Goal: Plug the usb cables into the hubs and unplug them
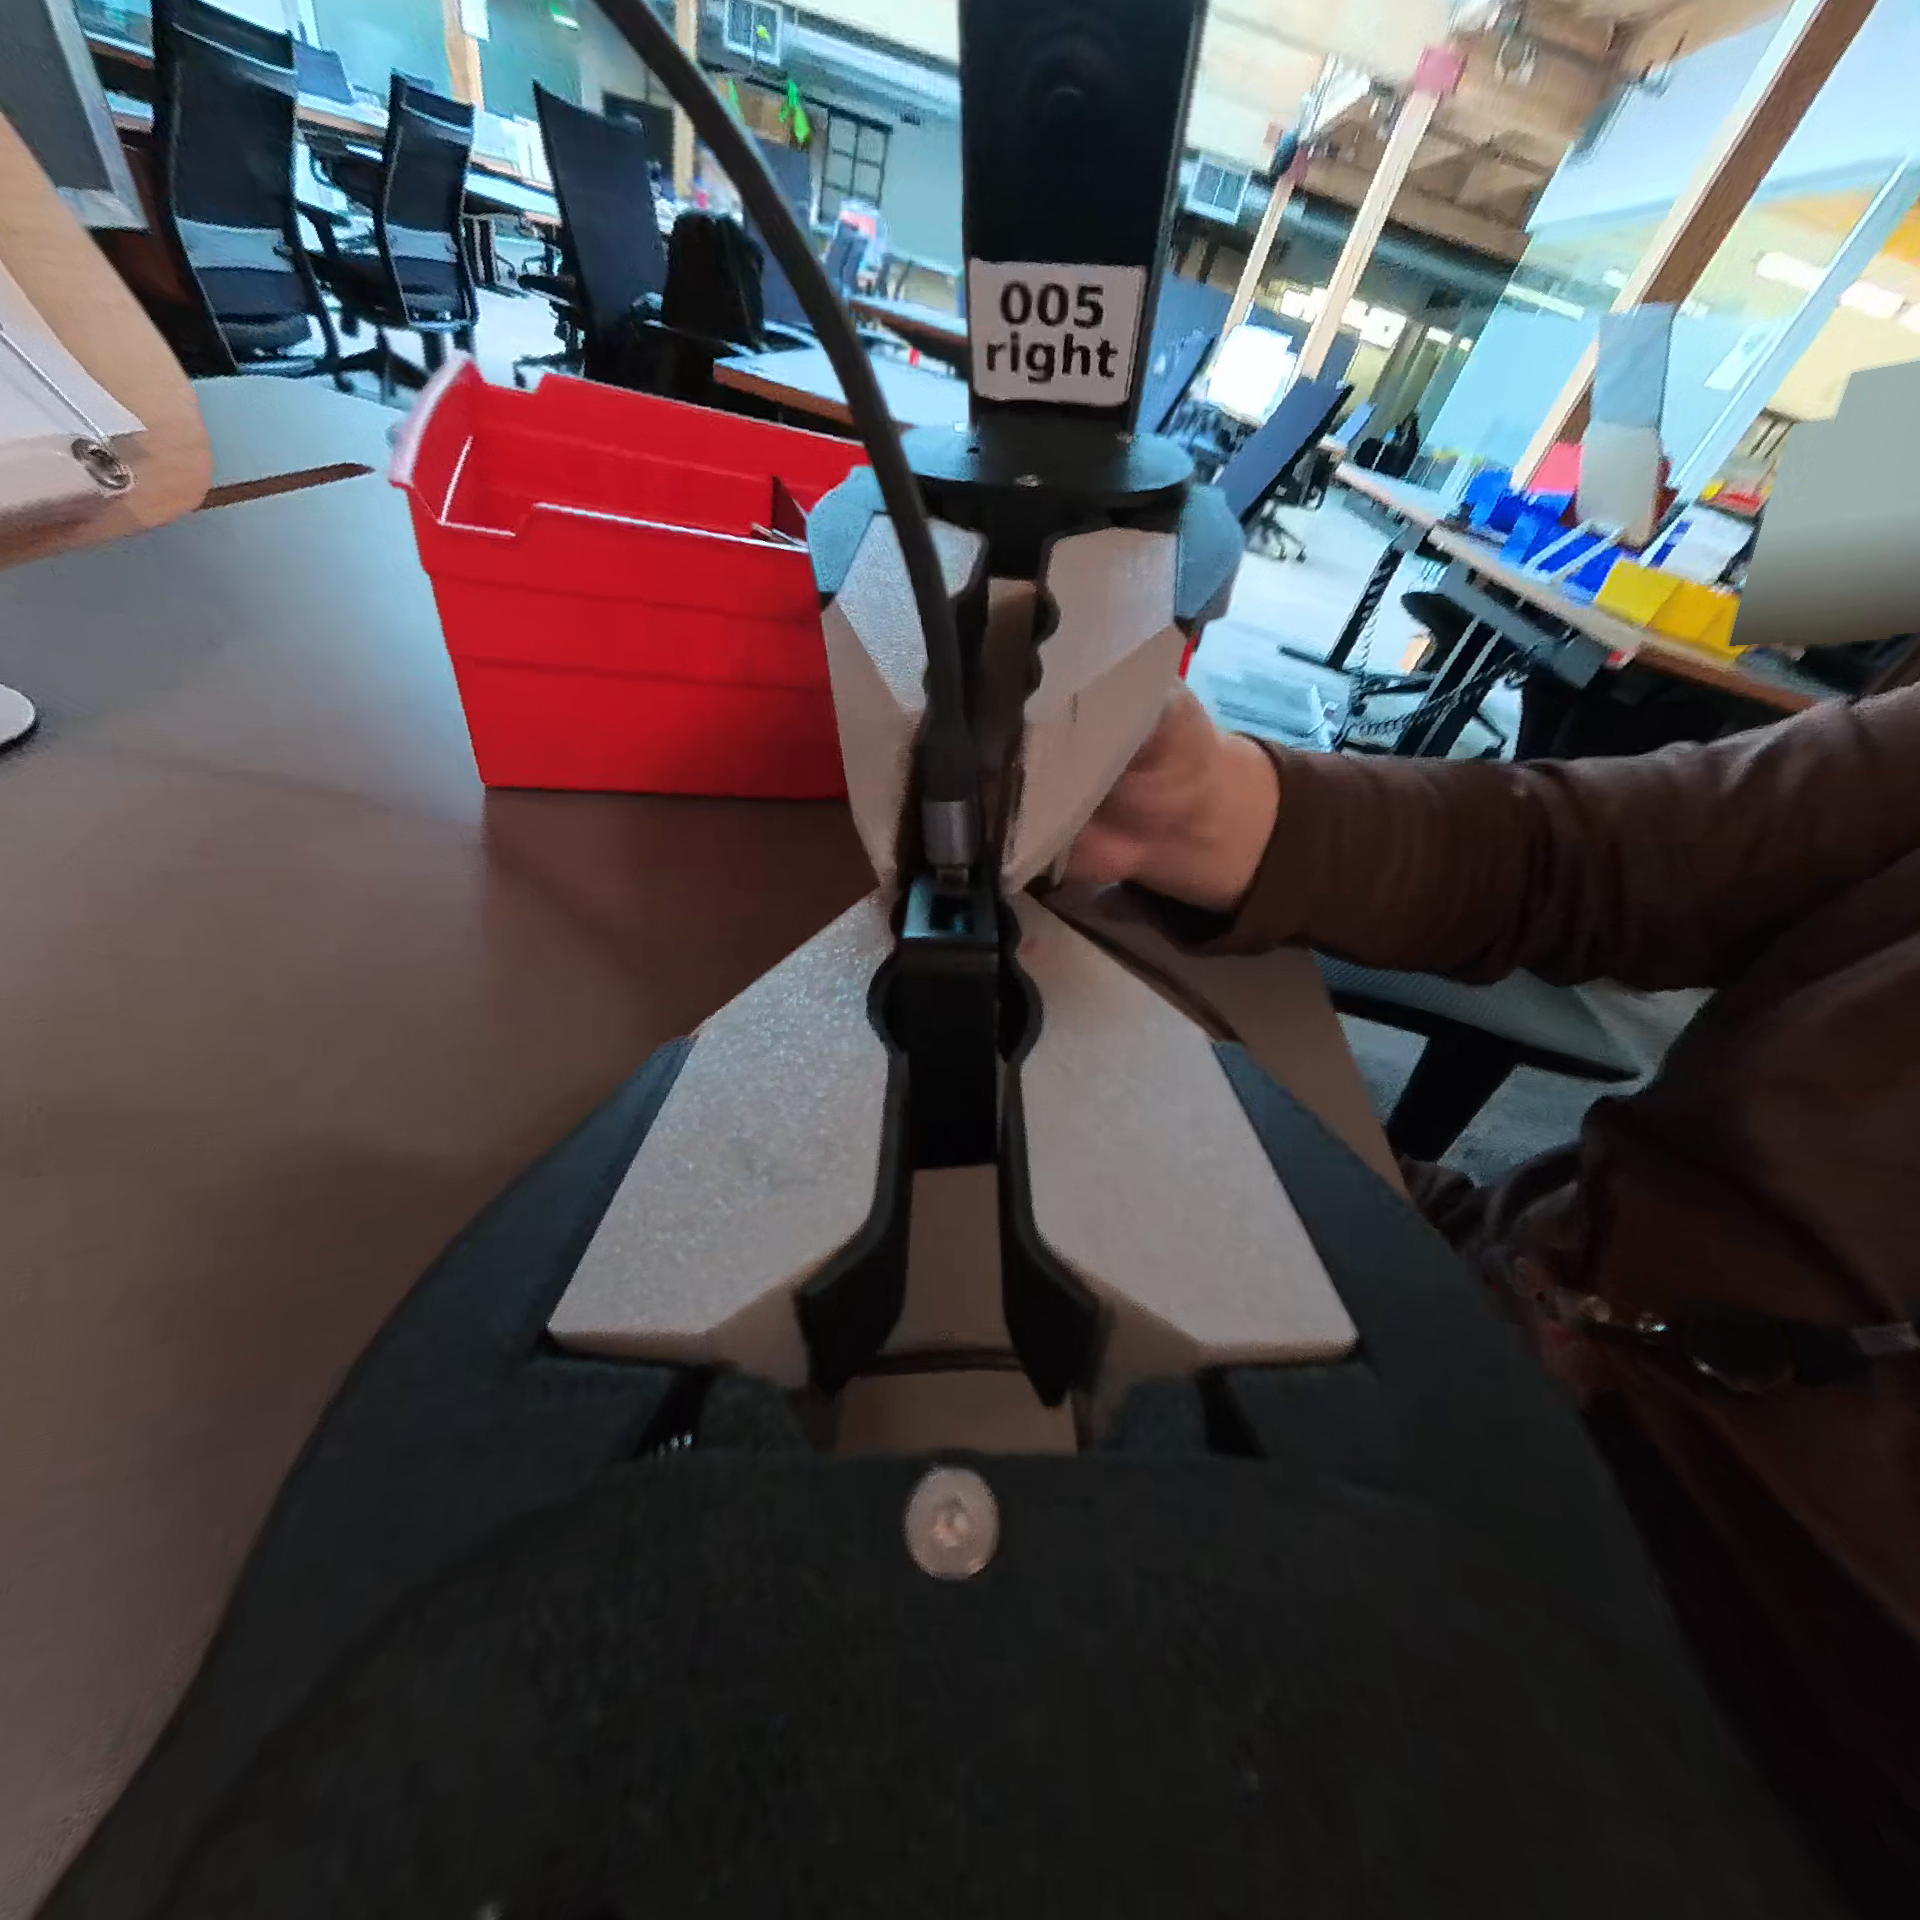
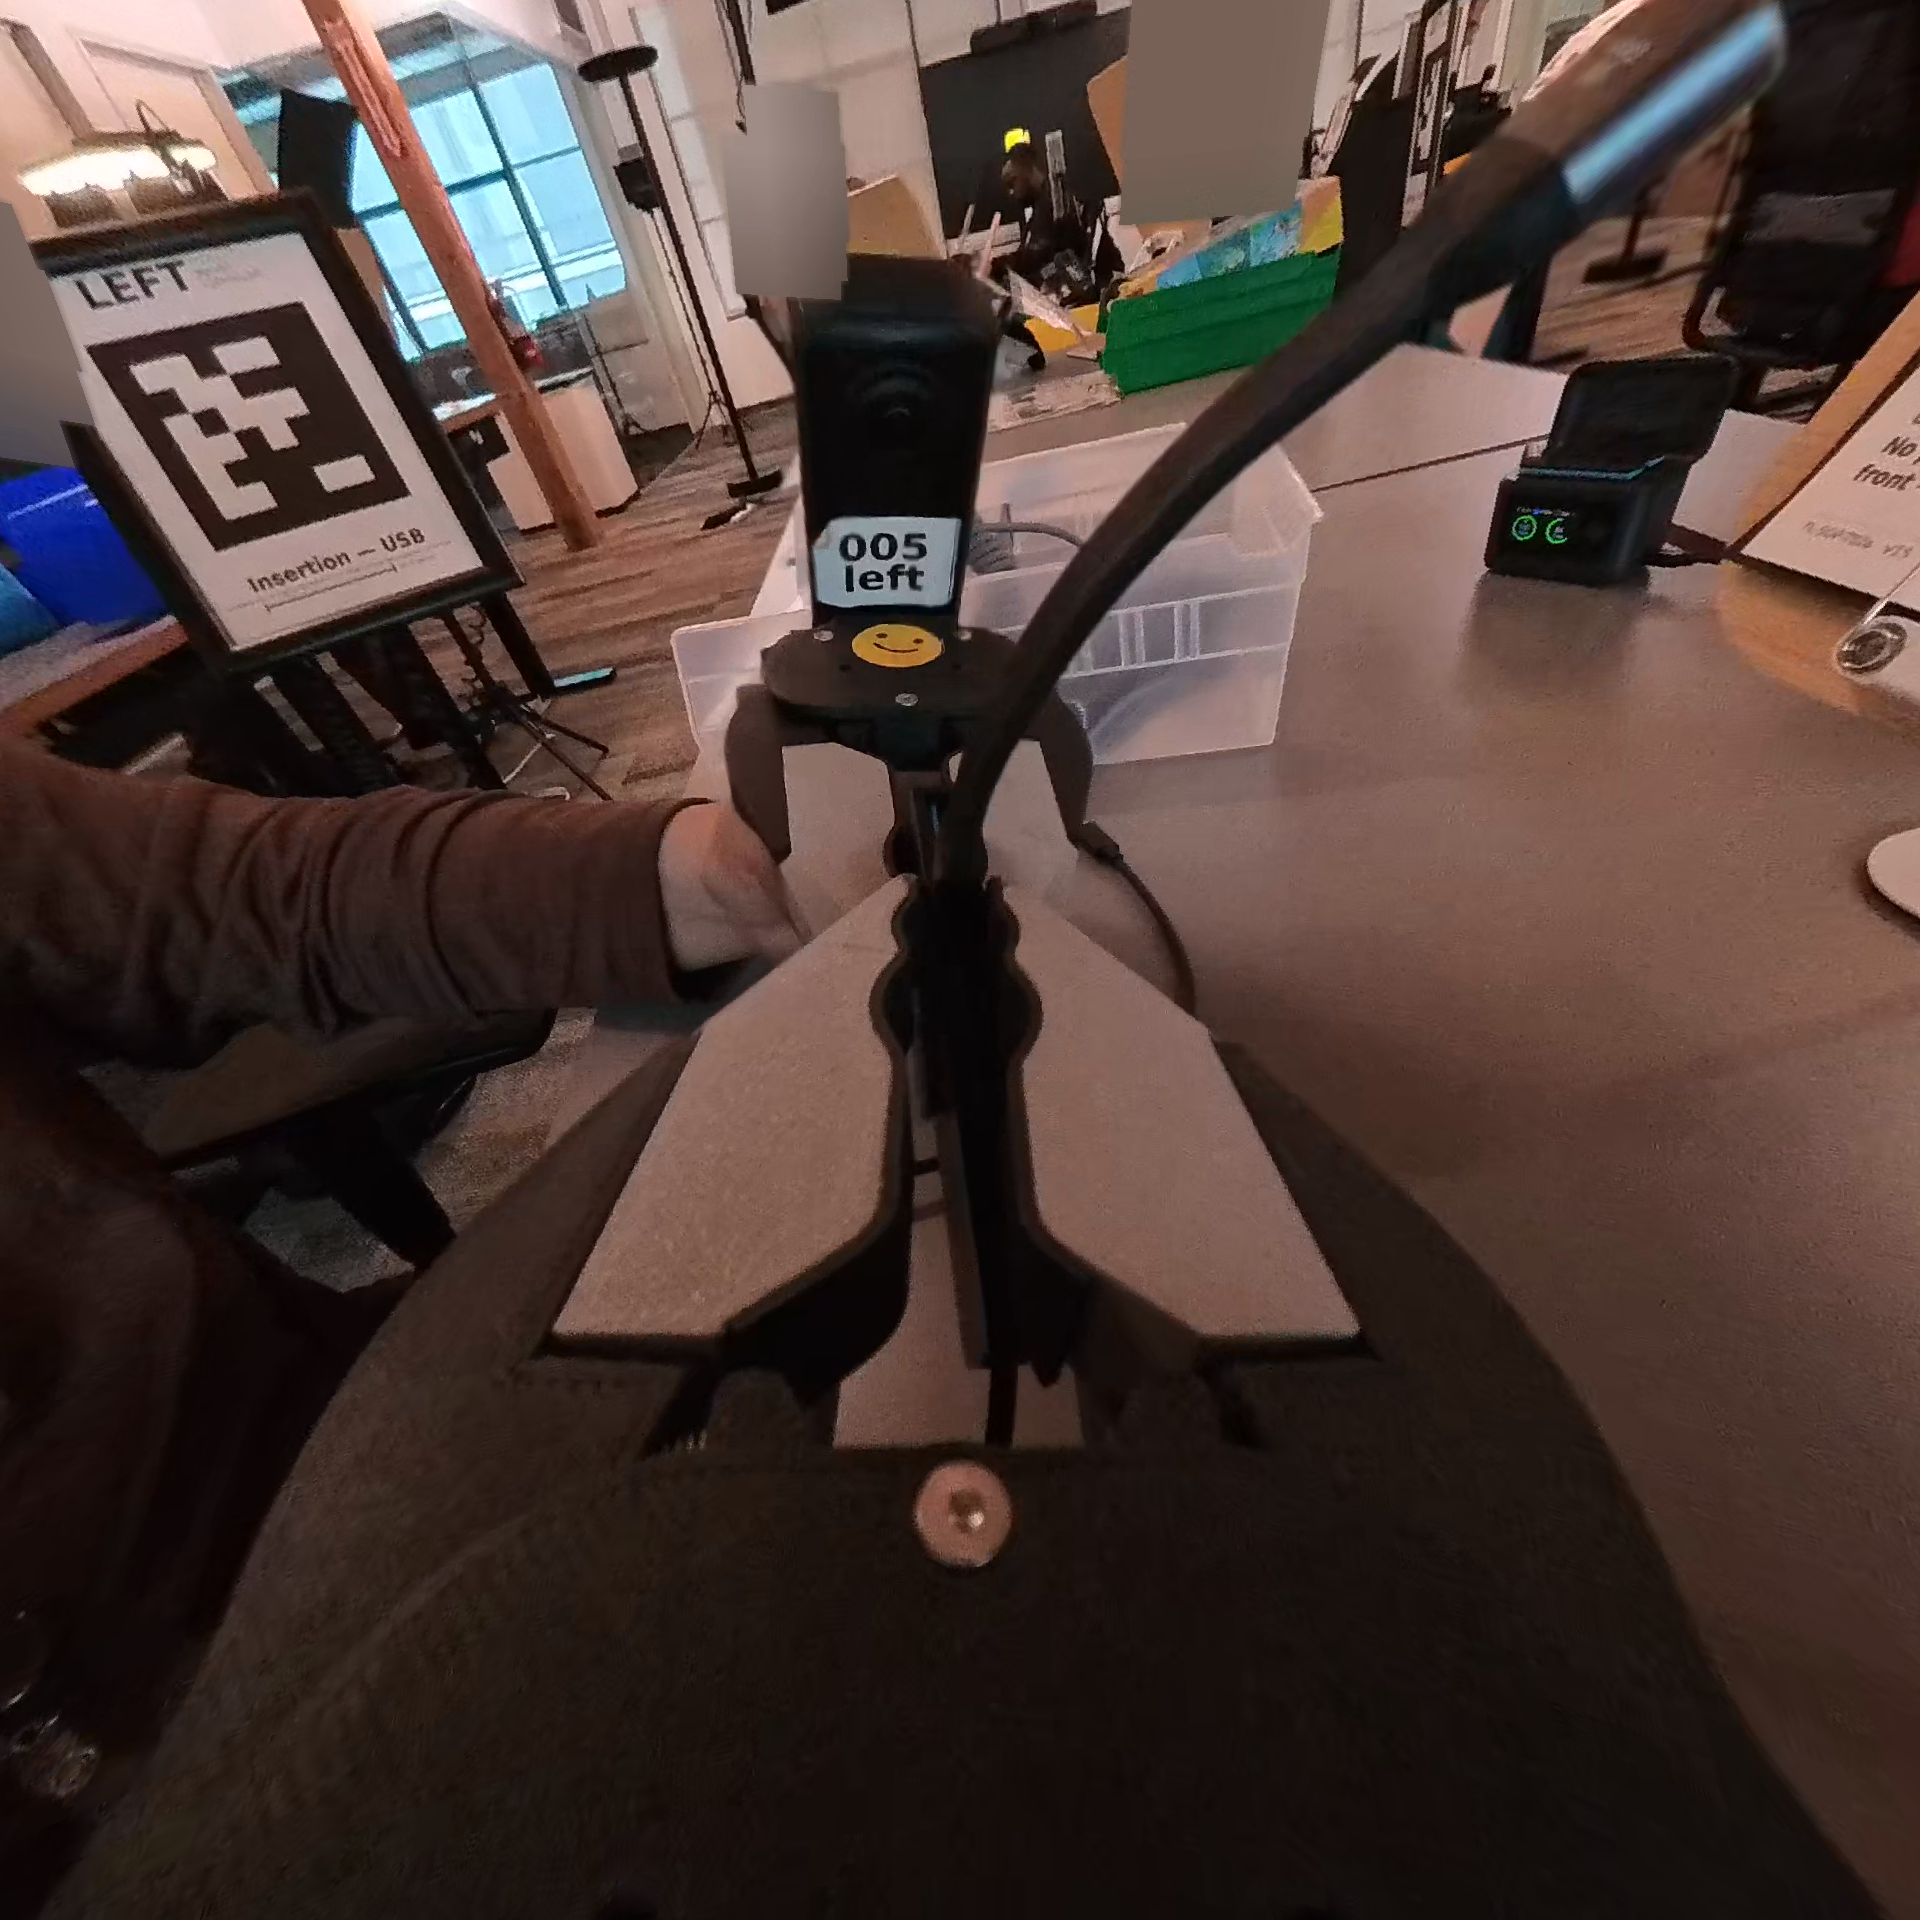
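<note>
In the left wrist view my left gripper (image 1: 948, 914) is shut on a slim black USB hub (image 1: 948, 1029), whose port end points away from me. My right gripper (image 1: 951, 878) faces it from above and is shut on a USB cable's plug (image 1: 948, 826), which has a silver shell. The plug's tip meets the hub's port; I cannot tell how deep it sits. The black cable (image 1: 831, 301) arcs up and to the left. In the right wrist view my right gripper (image 2: 951, 894) is shut on the black cable (image 2: 1195, 436), tip to tip with the left gripper (image 2: 920, 821).
A red bin (image 1: 623, 644) stands on the brown table (image 1: 260, 935) behind the grippers. A clear plastic bin (image 2: 1195, 644), a small black device with a lit screen (image 2: 1558, 530) and a framed marker sign (image 2: 249, 436) lie beyond. A person's hand (image 1: 1174, 800) holds the right gripper. Across from one pair of fingers to the other is roughly 4 cm.
</note>
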A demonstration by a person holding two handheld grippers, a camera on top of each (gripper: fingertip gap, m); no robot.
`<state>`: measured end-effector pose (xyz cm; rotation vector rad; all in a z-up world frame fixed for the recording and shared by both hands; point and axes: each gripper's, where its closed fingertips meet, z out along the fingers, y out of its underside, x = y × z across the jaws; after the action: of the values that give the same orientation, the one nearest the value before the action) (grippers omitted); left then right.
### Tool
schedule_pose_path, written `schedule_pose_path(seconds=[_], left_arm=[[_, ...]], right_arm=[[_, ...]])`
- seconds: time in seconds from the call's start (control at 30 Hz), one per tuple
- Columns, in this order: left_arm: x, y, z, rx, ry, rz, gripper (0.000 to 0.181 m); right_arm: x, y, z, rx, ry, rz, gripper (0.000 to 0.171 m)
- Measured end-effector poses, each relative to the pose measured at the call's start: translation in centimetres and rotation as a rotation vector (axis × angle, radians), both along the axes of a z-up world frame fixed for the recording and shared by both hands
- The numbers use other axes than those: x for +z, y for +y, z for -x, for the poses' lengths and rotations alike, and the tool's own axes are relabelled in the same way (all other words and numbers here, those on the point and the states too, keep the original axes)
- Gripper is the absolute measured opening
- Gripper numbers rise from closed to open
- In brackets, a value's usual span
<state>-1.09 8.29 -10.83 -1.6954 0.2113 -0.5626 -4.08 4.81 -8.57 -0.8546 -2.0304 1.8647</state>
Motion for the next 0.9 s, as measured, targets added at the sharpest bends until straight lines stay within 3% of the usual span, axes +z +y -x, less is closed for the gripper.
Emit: schedule_pose_path(seconds=[0.27, 0.63, 0.9], left_arm=[[0.9, 0.0, 0.4, -0.008, -0.101, -0.032, 0.010], [3.3, -0.5, 1.0, 0.013, -0.181, -0.139, 0.010], [4.2, -1.0, 1.9, 0.042, -0.230, -0.181, 0.010]], right_arm=[[0.8, 0.1, 0.4, -0.048, 0.051, 0.026, 0.007], [3.6, 0.3, 1.0, -0.069, 0.044, 0.289, 0.004], [4.4, 0.2, 2.0, -0.159, 0.069, 0.311, 0.003]])
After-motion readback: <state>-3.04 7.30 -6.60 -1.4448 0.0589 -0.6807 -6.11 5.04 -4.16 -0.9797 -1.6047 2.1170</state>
